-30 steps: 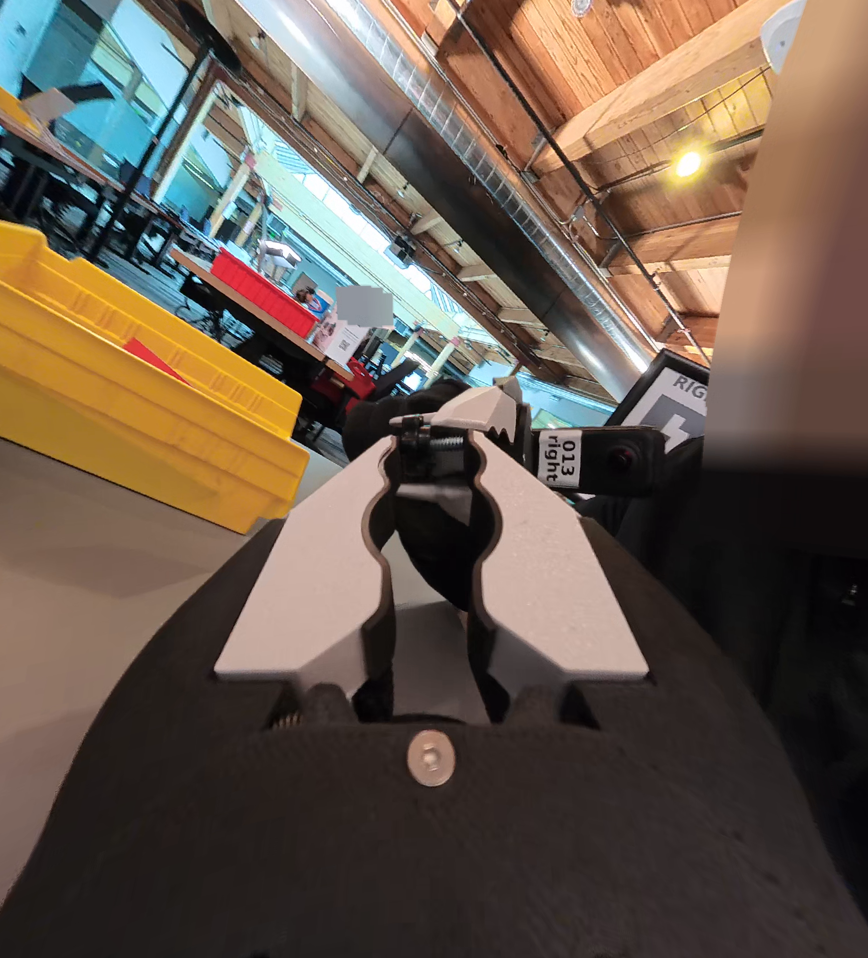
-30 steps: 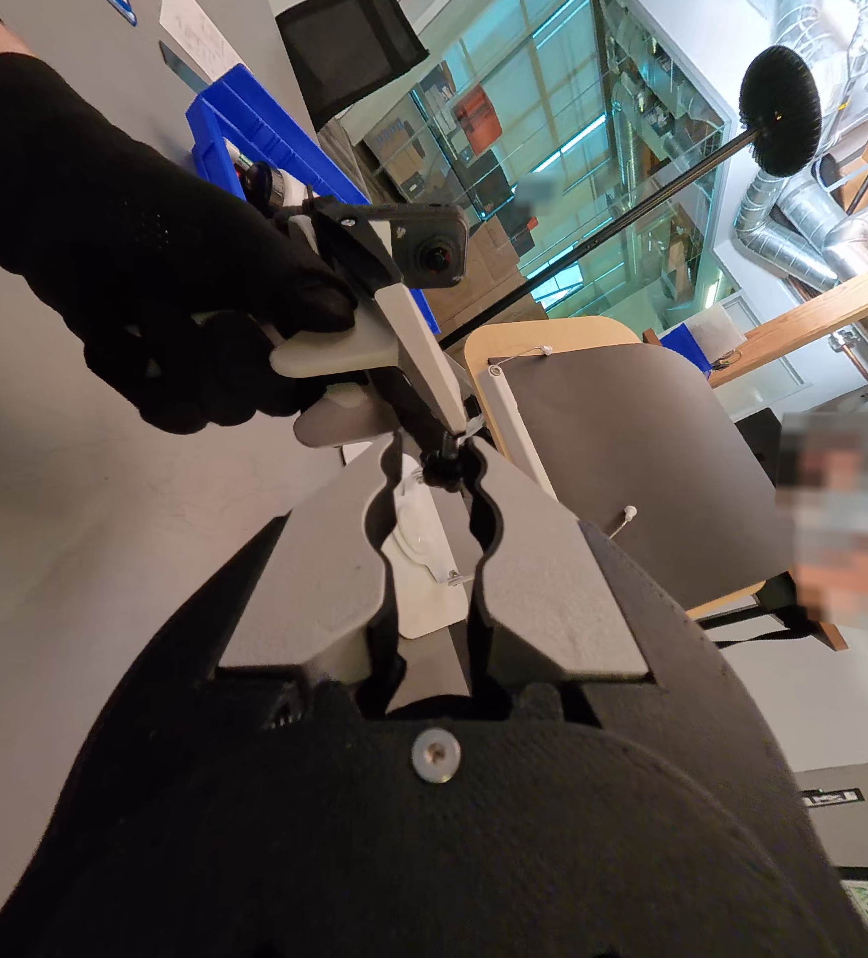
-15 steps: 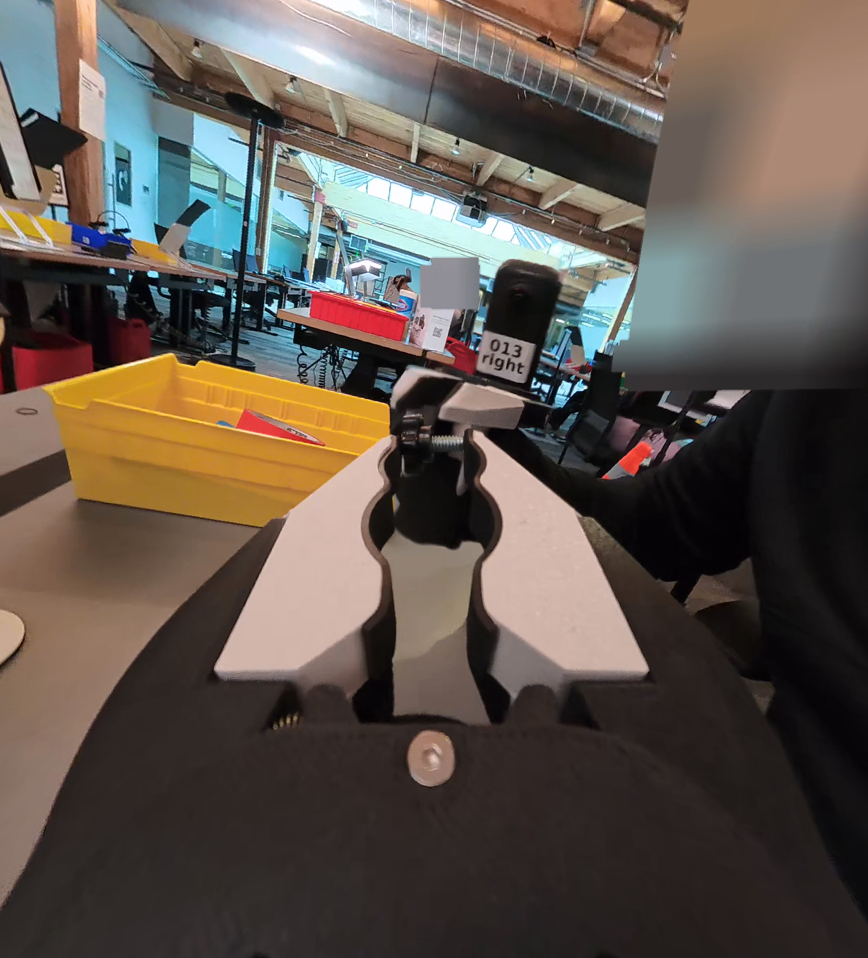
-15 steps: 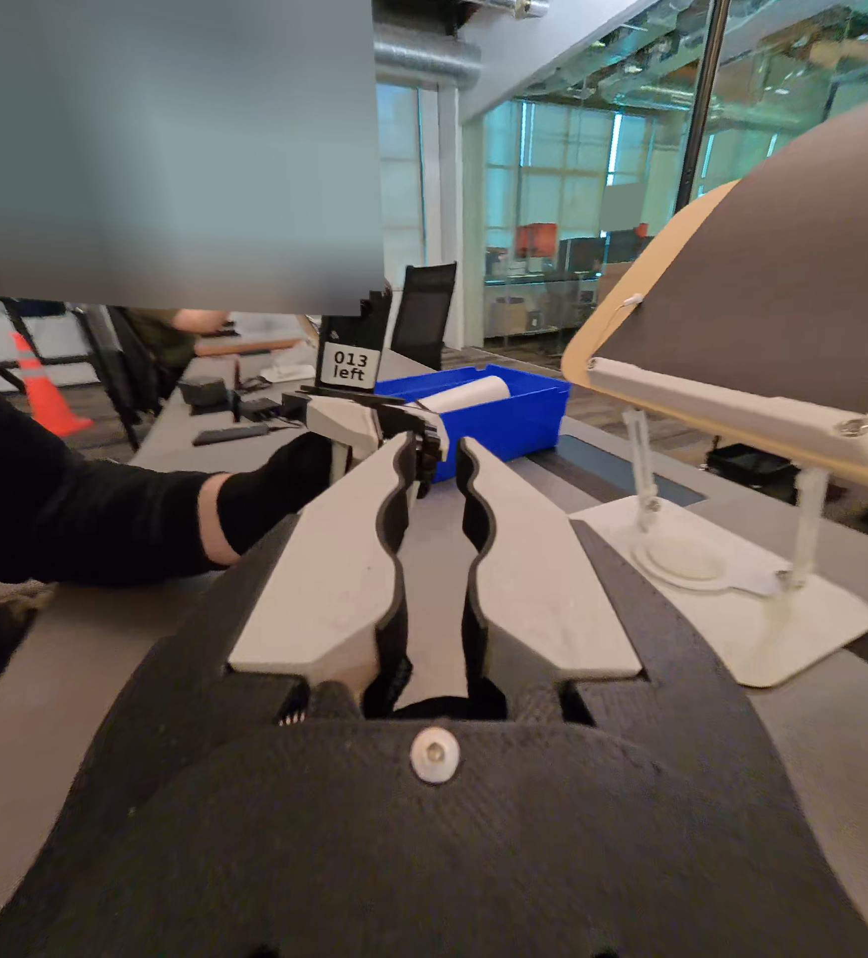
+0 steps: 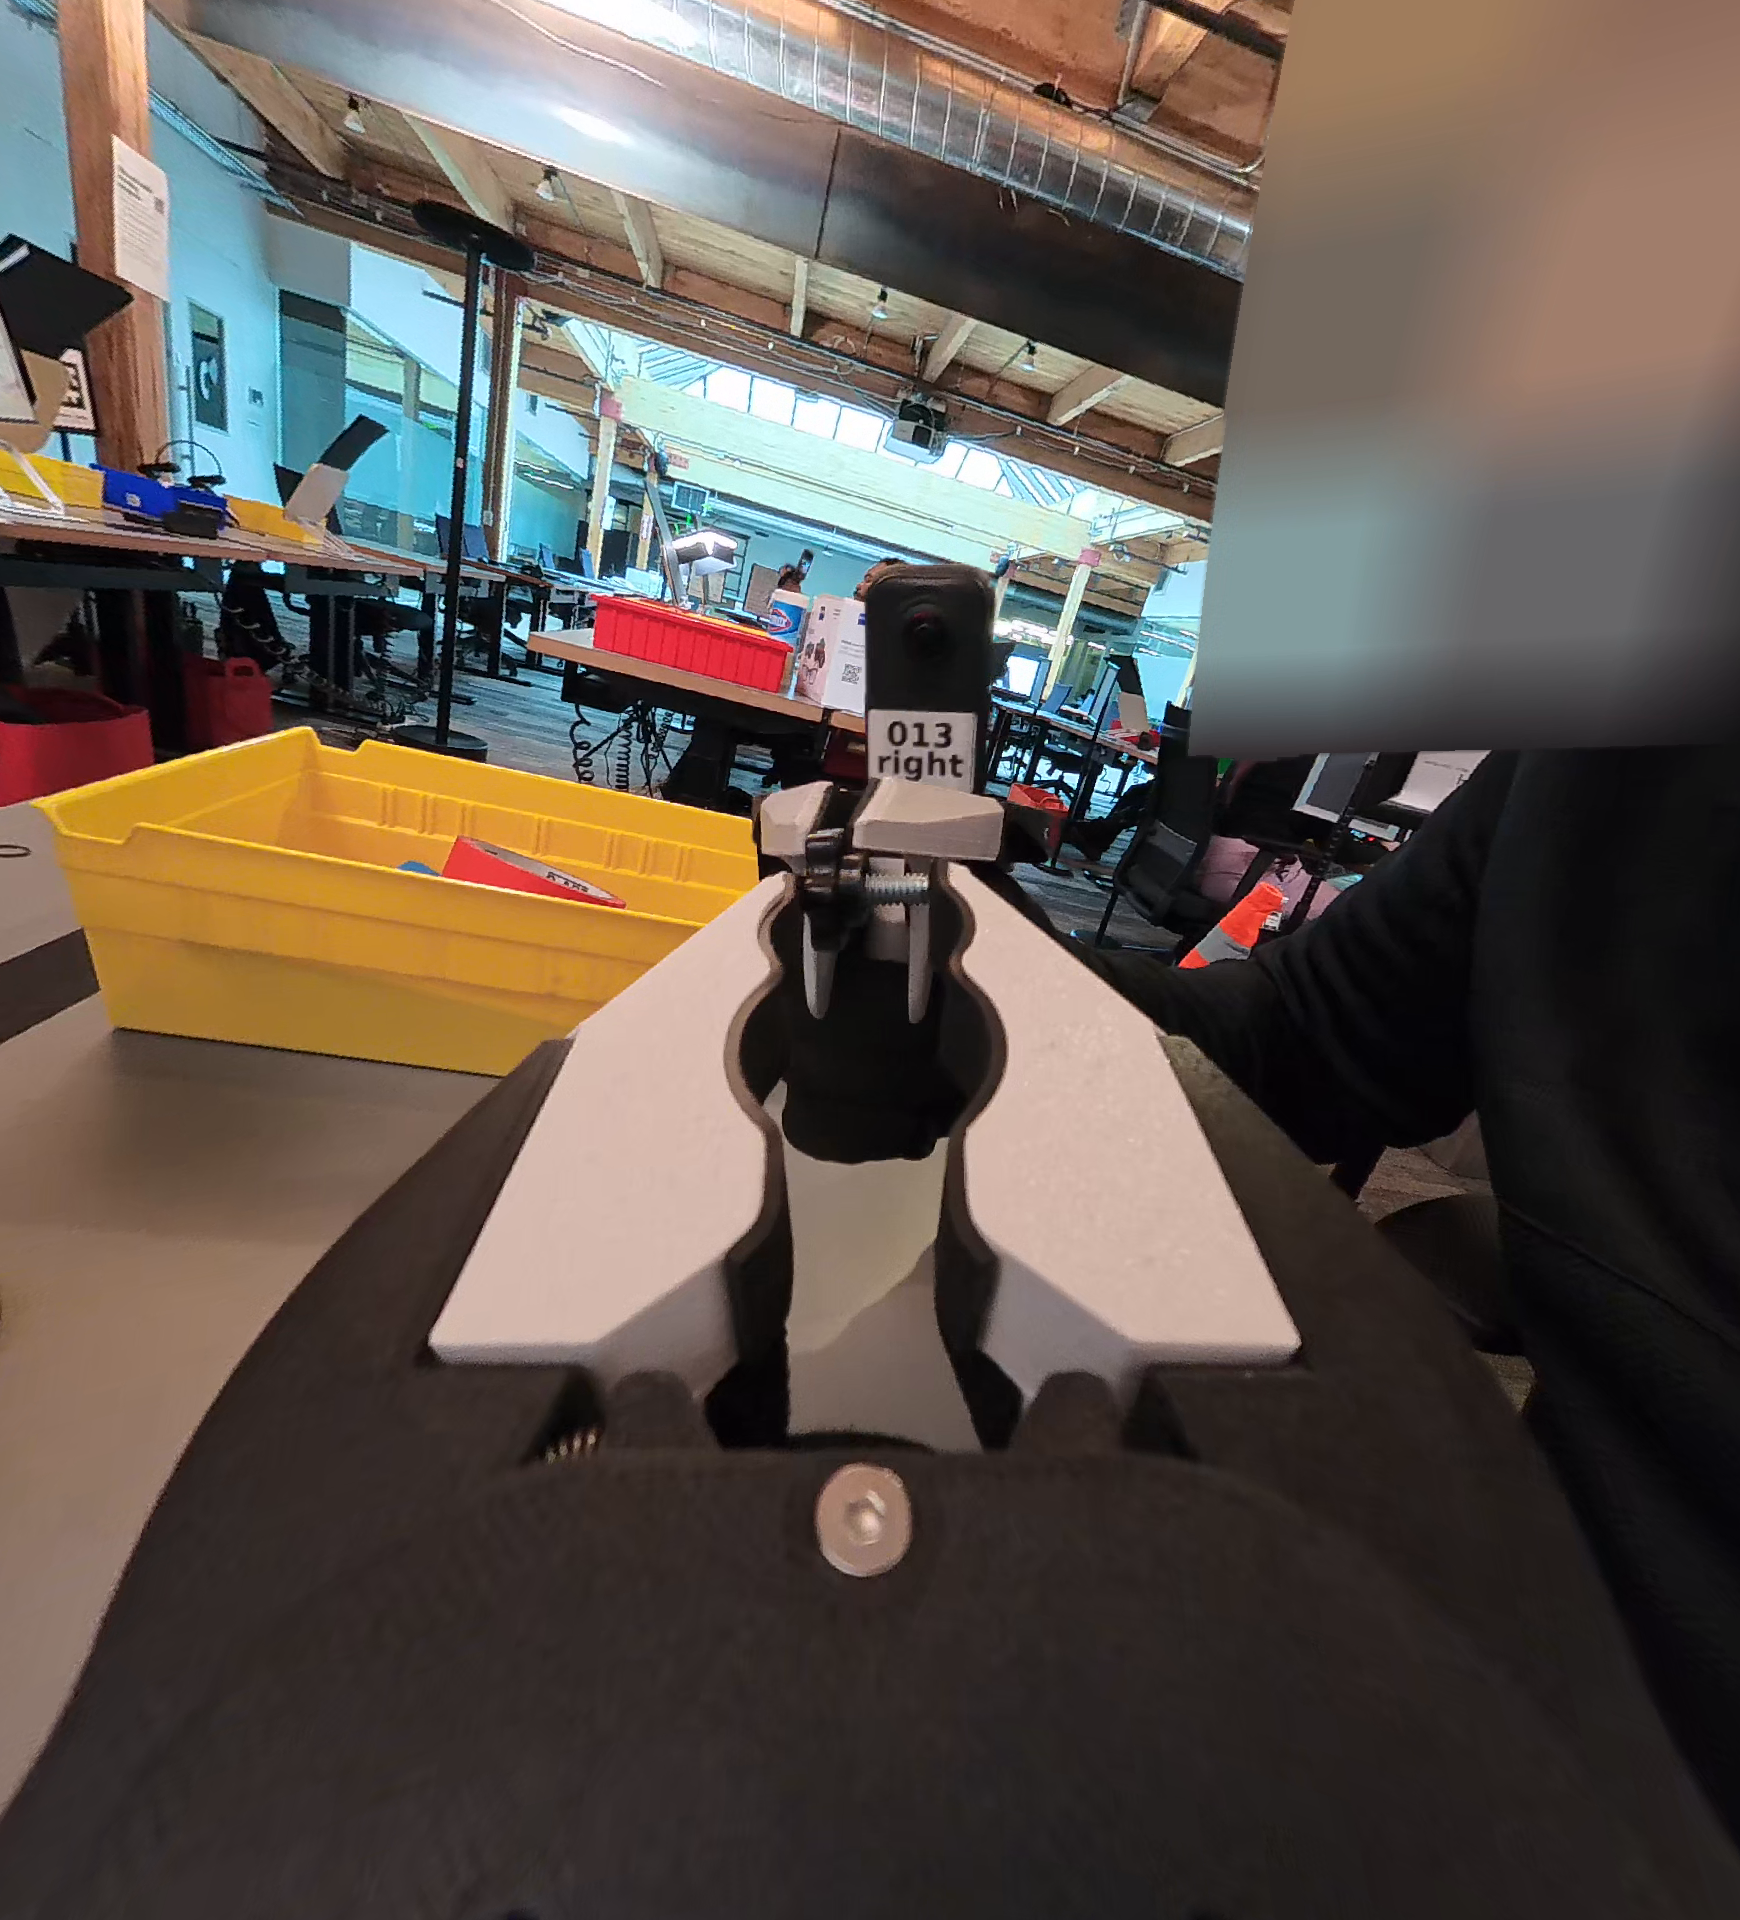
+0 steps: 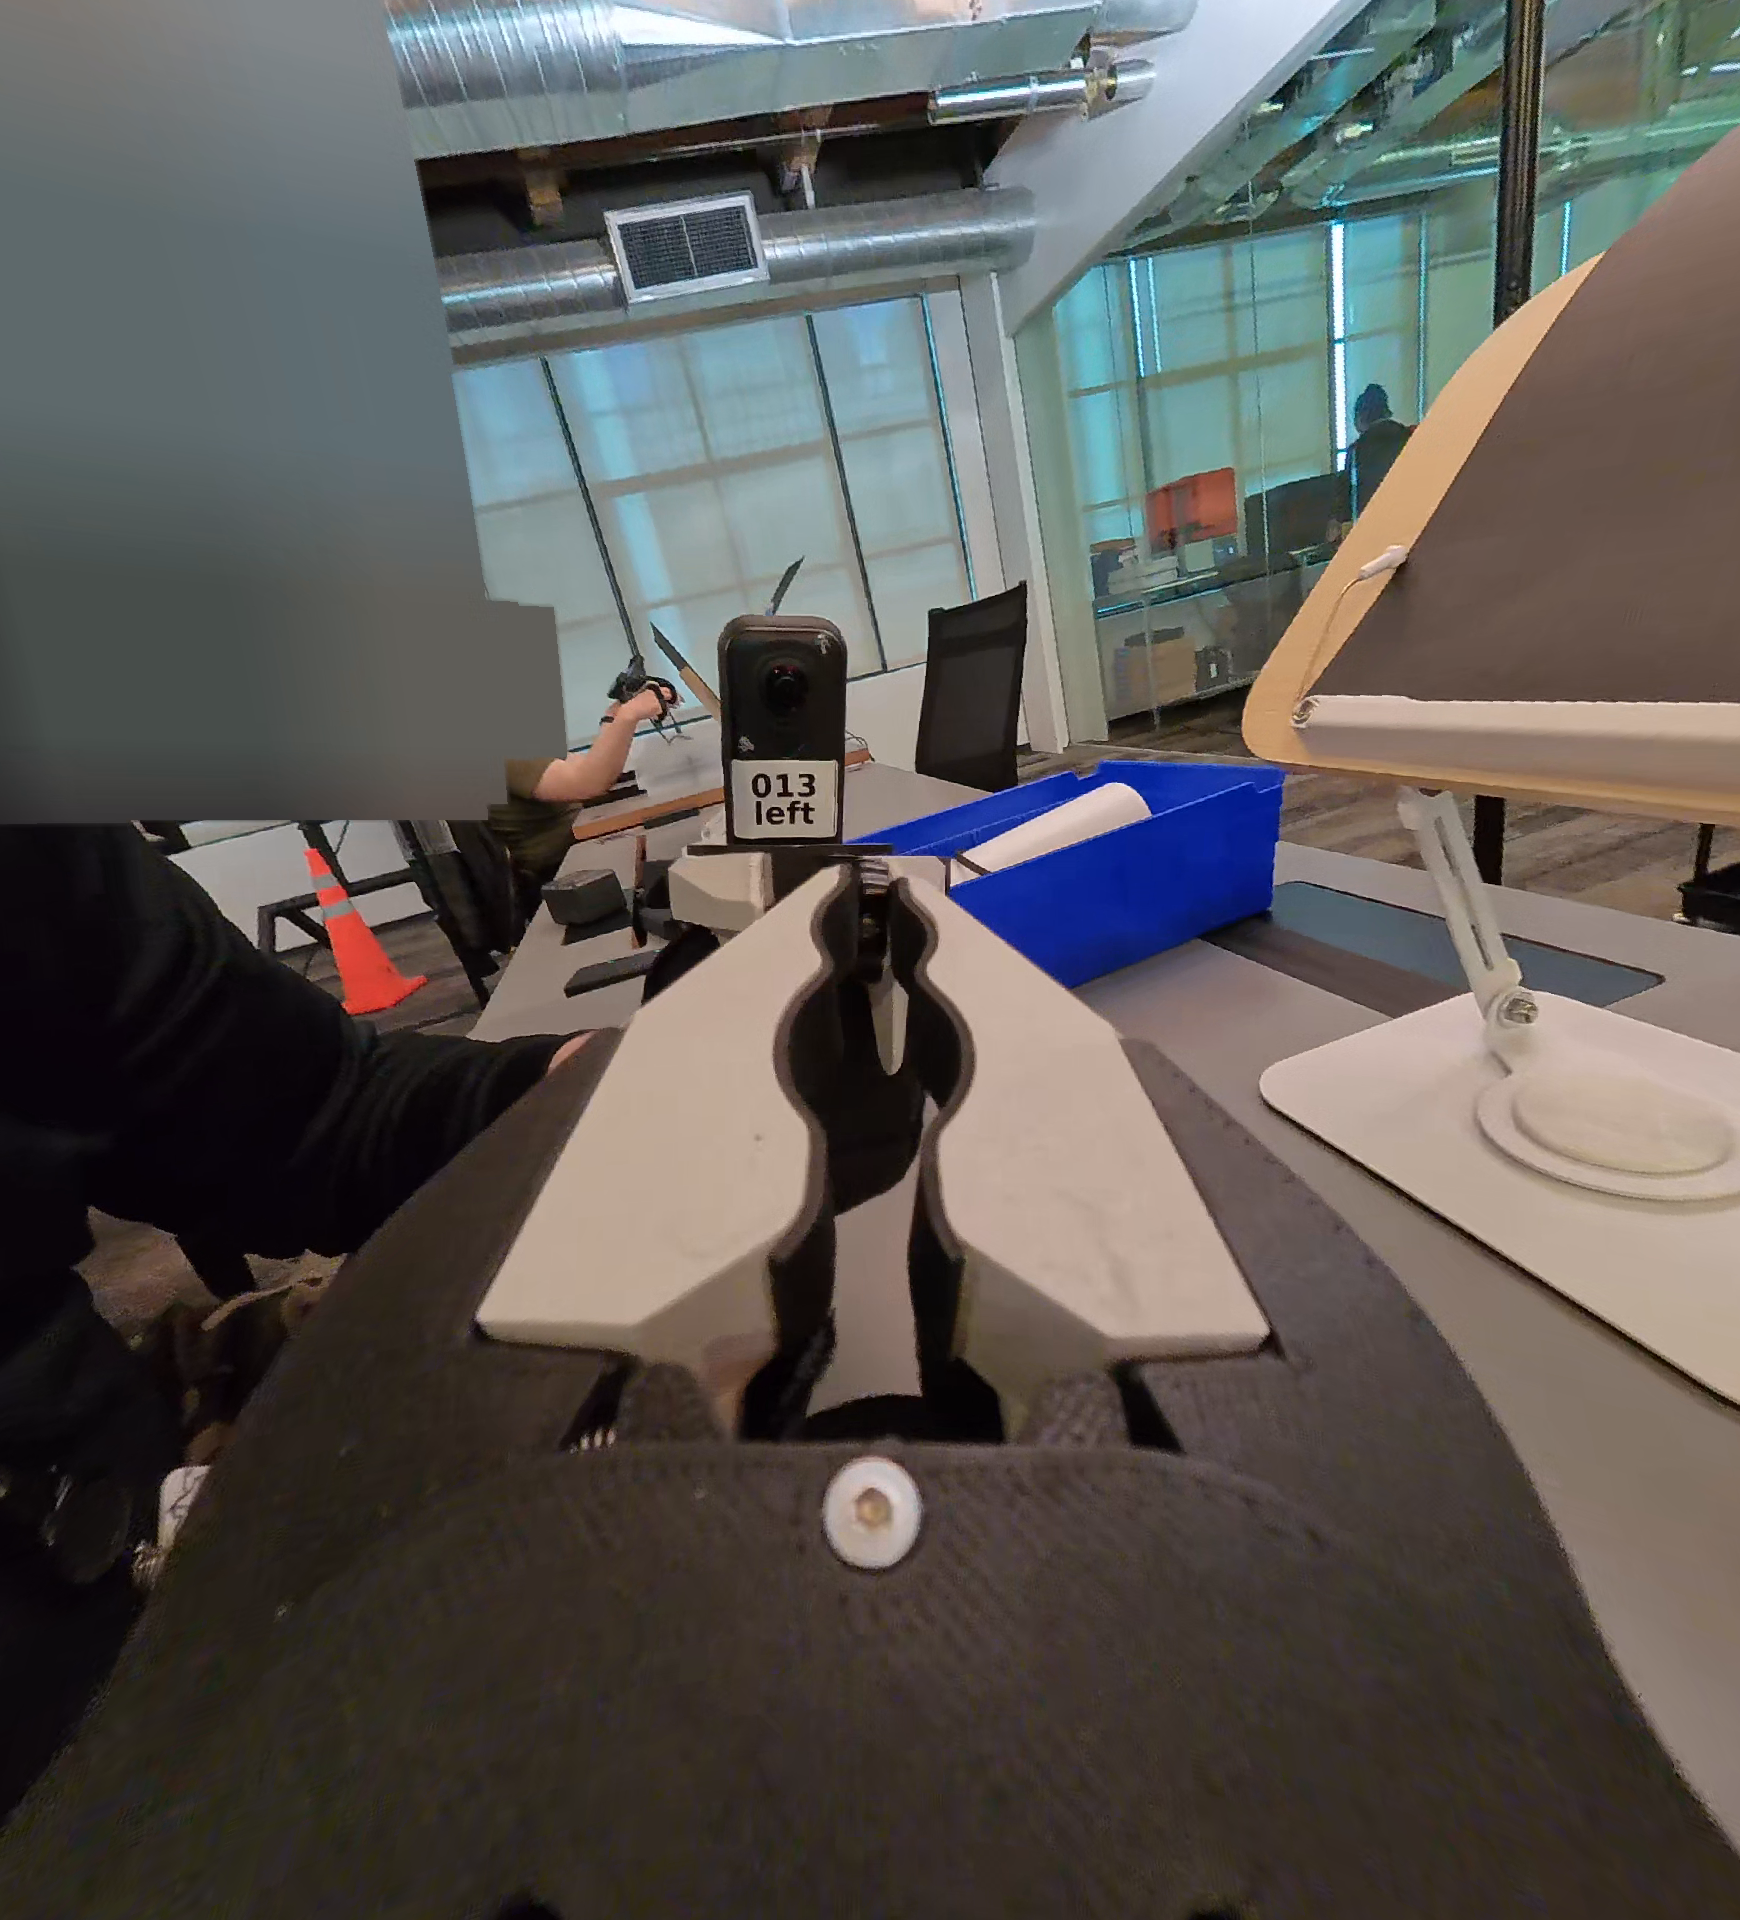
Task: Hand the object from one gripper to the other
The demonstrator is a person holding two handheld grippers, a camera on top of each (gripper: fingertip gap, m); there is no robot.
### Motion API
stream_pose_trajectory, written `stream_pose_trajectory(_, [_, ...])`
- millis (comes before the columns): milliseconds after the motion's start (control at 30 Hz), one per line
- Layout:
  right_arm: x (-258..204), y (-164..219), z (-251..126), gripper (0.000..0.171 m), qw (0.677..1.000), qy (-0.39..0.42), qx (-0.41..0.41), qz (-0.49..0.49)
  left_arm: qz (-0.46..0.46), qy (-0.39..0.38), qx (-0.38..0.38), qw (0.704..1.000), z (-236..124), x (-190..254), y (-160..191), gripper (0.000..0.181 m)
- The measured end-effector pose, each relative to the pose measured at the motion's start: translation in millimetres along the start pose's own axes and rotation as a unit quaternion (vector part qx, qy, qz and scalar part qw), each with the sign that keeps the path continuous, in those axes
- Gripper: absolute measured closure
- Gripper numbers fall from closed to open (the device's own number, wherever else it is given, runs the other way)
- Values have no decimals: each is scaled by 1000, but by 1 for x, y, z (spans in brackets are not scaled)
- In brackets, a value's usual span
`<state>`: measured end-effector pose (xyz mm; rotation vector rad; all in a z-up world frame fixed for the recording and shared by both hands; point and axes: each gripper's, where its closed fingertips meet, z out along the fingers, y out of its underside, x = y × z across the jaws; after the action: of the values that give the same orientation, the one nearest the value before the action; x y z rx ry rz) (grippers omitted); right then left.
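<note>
A small screw clamp [image 5: 892, 888], black-knobbed with a threaded steel bolt and two grey prongs, is pinched at 12 o'clock by both the matte grey left claw [image 5: 864, 906] and right claw [image 6: 867, 890], tip to tip. A red card [image 5: 533, 878] is held in the glossy yellow bin [image 5: 326, 956] at 10 o'clock, a white roll [image 6: 1053, 831] in the blue bin [image 6: 1105, 925] at 1 o'clock

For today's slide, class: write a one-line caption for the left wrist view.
Left gripper and right gripper meet tip to tip on a small screw clamp, beside a yellow bin.

White printed label on each black camera [image 5: 926, 644], paper sign on wooden post [image 5: 141, 227]
</note>
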<state>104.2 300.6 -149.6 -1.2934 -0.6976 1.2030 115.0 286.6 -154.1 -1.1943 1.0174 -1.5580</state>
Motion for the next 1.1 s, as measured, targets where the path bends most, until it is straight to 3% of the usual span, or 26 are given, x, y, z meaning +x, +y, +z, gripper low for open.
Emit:
stream_pose_trajectory(200, [1,-3,-2,169,998,18,-9,-53,-12,-1,6,1000,2,-1,0,154])
stream_pose_trajectory(300, [5,-3,-4,169,978,68,-57,-187,-64,-2,13,998,-2,-8,-2,135])
stream_pose_trajectory(400, [7,-1,-5,169,893,127,-138,-409,-150,0,50,987,-14,-22,-7,141])
stream_pose_trajectory(500, [10,3,-6,169,744,163,-212,-613,-262,26,75,962,-20,-31,-8,150])
stream_pose_trajectory(533, [9,6,-4,169,706,161,-225,-651,-302,34,76,950,-20,-35,-6,153])
stream_pose_trajectory(667, [11,14,-2,168,611,146,-255,-735,-355,51,55,932,-15,-35,-3,154])
stream_pose_trajectory(867, [11,31,-1,169,539,104,-277,-789,-374,31,10,927,-4,-37,1,160])
stream_pose_trajectory(1100, [15,37,-4,169,514,92,-286,-803,-388,29,-25,921,3,-33,16,166])
